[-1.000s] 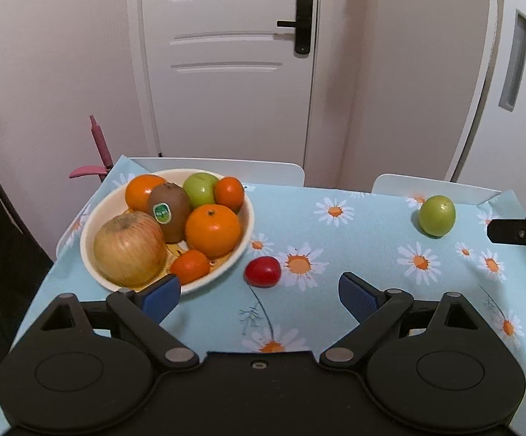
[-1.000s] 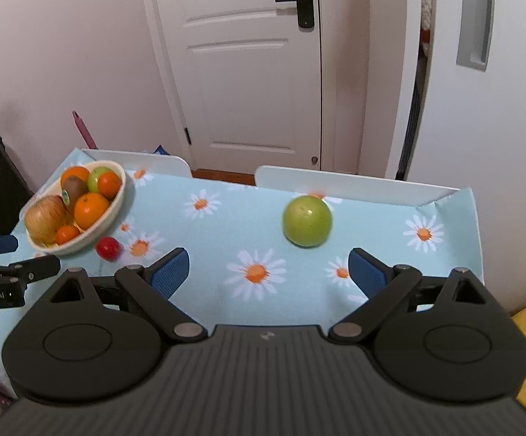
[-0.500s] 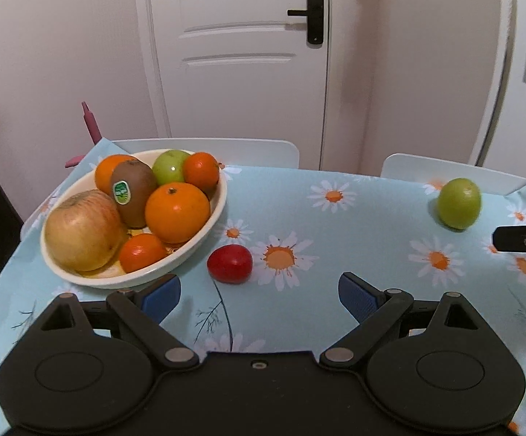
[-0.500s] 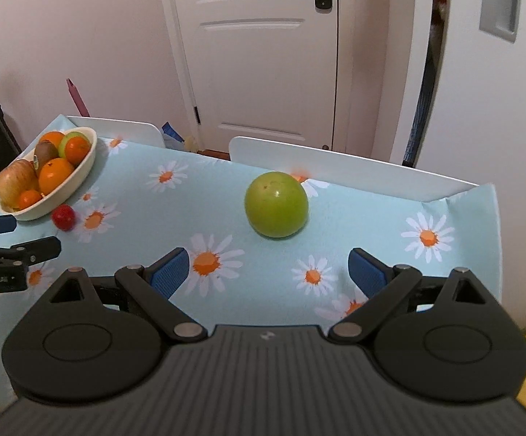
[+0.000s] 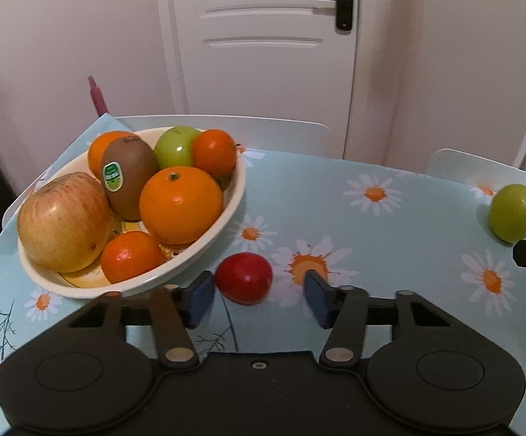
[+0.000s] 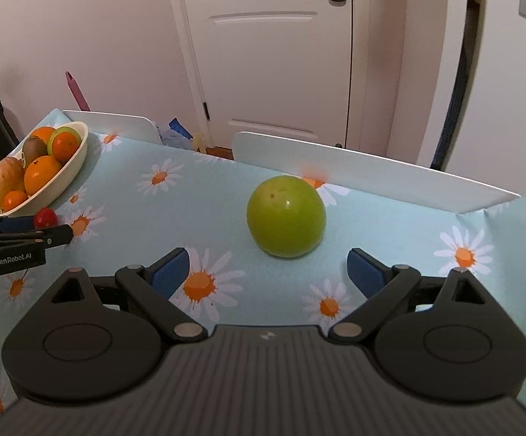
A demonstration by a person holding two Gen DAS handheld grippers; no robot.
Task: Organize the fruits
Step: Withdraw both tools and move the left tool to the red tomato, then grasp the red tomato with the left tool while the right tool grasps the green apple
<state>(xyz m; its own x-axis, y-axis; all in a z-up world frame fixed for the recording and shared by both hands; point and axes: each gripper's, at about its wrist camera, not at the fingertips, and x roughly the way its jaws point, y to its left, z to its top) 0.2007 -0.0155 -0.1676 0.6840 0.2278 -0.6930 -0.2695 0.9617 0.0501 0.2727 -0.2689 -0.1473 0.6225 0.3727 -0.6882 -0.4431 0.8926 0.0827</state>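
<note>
A small red fruit [image 5: 244,277] lies on the daisy tablecloth just right of a cream bowl [image 5: 226,214] holding an apple, a kiwi, oranges and a green fruit. My left gripper [image 5: 259,299] is open, its blue pads either side of the red fruit and not touching it. A loose green fruit [image 6: 286,216] sits on the cloth near the far edge; it also shows in the left wrist view [image 5: 513,213]. My right gripper [image 6: 268,272] is open and empty, just short of the green fruit. The left gripper also shows in the right wrist view [image 6: 27,230].
The table [image 6: 208,196] carries a light blue daisy cloth. Two white chair backs [image 6: 368,172] stand at its far edge. A white door and walls lie behind. The bowl also shows at the far left in the right wrist view [image 6: 77,161].
My left gripper moved forward and down so its pads flank the red fruit, and its jaws narrowed. My right gripper moved closer to the green fruit.
</note>
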